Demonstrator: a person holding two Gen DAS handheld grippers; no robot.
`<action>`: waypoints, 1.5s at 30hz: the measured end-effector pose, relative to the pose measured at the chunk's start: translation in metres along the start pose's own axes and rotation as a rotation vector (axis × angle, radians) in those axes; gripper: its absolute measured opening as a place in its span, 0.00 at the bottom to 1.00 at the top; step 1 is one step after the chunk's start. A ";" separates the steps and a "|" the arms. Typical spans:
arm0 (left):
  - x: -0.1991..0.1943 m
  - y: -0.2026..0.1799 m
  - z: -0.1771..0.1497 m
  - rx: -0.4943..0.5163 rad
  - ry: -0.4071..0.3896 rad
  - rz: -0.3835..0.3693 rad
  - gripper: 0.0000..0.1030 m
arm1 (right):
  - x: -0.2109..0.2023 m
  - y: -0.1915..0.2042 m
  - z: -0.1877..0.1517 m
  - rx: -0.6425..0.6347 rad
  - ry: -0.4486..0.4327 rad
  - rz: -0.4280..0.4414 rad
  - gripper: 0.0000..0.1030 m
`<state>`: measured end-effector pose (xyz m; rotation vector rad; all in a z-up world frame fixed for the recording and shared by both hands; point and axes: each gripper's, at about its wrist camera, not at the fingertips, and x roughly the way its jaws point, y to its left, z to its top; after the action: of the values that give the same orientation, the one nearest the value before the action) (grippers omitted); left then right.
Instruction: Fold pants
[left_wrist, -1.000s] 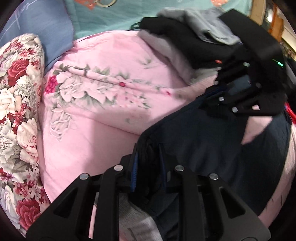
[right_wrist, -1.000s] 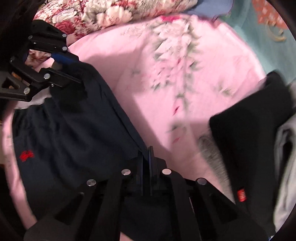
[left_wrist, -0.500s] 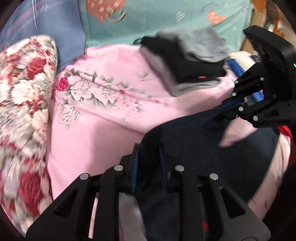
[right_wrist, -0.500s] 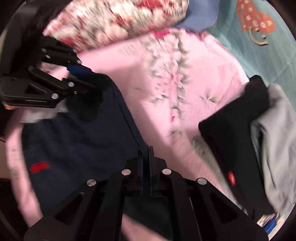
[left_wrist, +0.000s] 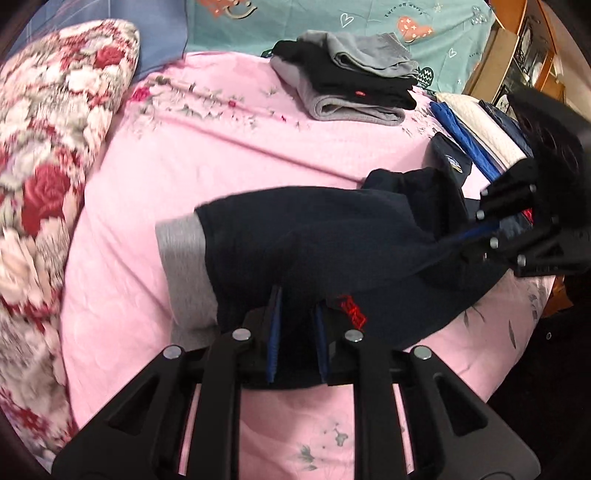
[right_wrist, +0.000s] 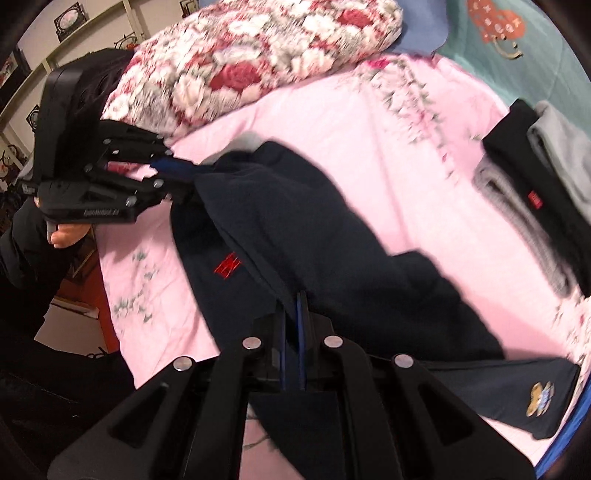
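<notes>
A bed is covered by a pink floral sheet (left_wrist: 207, 155), with a rose-patterned quilt (left_wrist: 48, 155) alongside and folded clothes (left_wrist: 351, 85) stacked further back. The navy pants (left_wrist: 314, 236) are held above the sheet, pinched by the left tool (left_wrist: 295, 332) and the right tool (right_wrist: 291, 339).

Dark navy pants (left_wrist: 332, 236), red embroidered logo, grey inner waistband showing, bunched and draped over pink bedsheet

Navy pants (left_wrist: 314, 236) with red logo, pink floral sheet (left_wrist: 221, 147)
</notes>
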<state>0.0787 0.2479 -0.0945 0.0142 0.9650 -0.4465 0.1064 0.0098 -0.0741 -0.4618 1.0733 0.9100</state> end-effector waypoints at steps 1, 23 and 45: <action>0.001 0.002 -0.003 -0.010 -0.001 -0.004 0.16 | 0.004 0.005 -0.003 -0.009 0.009 0.000 0.05; -0.041 -0.008 -0.037 -0.074 -0.025 0.041 0.98 | 0.045 0.039 -0.038 0.043 0.019 0.143 0.38; 0.030 -0.019 -0.018 -0.465 0.042 0.144 0.17 | 0.051 0.040 -0.024 0.161 0.030 0.023 0.18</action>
<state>0.0725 0.2236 -0.1252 -0.3262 1.0825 -0.0821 0.0700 0.0358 -0.1266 -0.3305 1.1720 0.8315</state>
